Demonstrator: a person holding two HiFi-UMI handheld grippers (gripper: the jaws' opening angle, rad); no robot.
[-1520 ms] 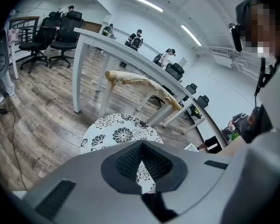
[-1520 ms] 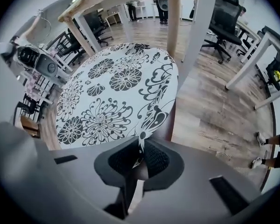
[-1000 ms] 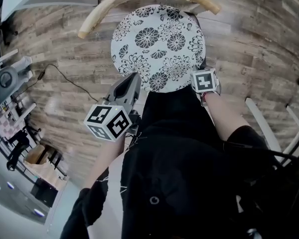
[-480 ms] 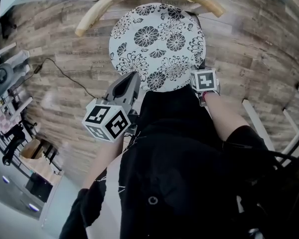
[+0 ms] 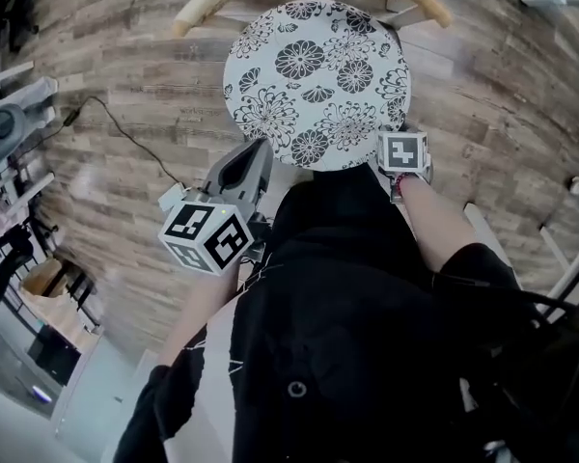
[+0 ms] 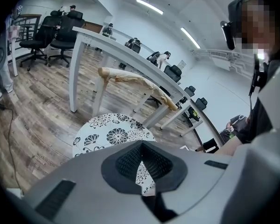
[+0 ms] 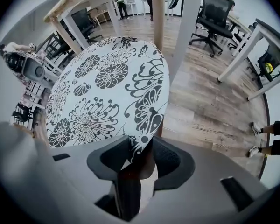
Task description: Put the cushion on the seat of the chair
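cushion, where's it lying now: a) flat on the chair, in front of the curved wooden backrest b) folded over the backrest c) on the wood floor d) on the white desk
a: the flowered cushion lies flat on the chair, just in front of its curved backrest.

The cushion [image 5: 316, 85] is showing matt white cloth printed with black flowers. Behind the cushion, the chair back [image 6: 130, 80] is showing pale, smooth bare wood. Around the cushion, the floor [image 5: 125, 201] is showing rough-looking wood-grain planks.
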